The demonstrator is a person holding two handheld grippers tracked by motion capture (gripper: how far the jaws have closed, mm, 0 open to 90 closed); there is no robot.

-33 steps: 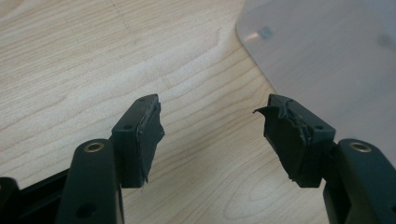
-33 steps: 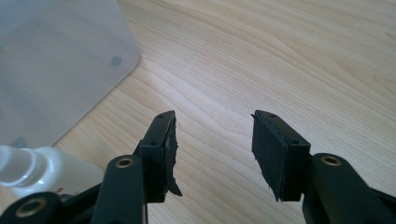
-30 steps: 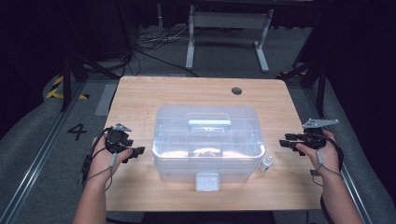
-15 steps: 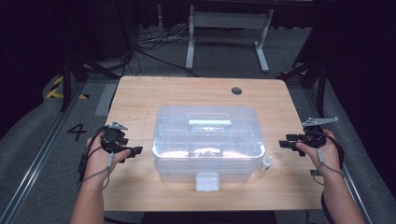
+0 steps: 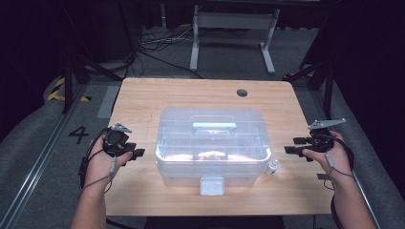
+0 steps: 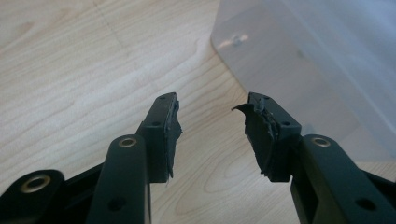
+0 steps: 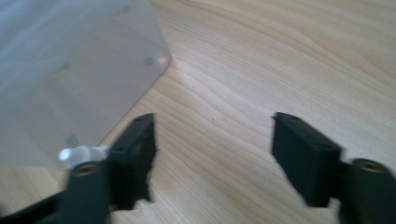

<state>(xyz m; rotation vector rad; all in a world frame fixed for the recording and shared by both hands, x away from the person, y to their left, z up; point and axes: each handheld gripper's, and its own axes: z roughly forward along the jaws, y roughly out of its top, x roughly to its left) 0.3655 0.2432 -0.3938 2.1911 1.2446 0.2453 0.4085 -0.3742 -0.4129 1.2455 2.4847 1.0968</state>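
We judge the work to be at its very start: nothing is gripped and nothing looks opened. The clear plastic box (image 5: 212, 145) sits in the middle of the worktop (image 5: 143, 95), its lid on top and the front latch (image 5: 212, 185) at the near edge apparently down. Something pale lies inside the box, too blurred through the plastic for us to name.

Our left claw (image 5: 135, 153) hovers just left of the box, near its left wall but apart from it; in the left gripper view its jaws stand spread with bare wood between them and the box corner (image 6: 299, 60) off to the right. Our right claw (image 5: 295, 145) hangs to the right of the box, further from it, jaws likewise released and holding nothing, as the right gripper view shows. A small white bottle (image 5: 271, 167) stands on the worktop just beside the near right corner of the box, between the box and the right claw.

What is left, as we read it, is everything: closing in on the box from both sides and then taking hold of it, or of the bottle.
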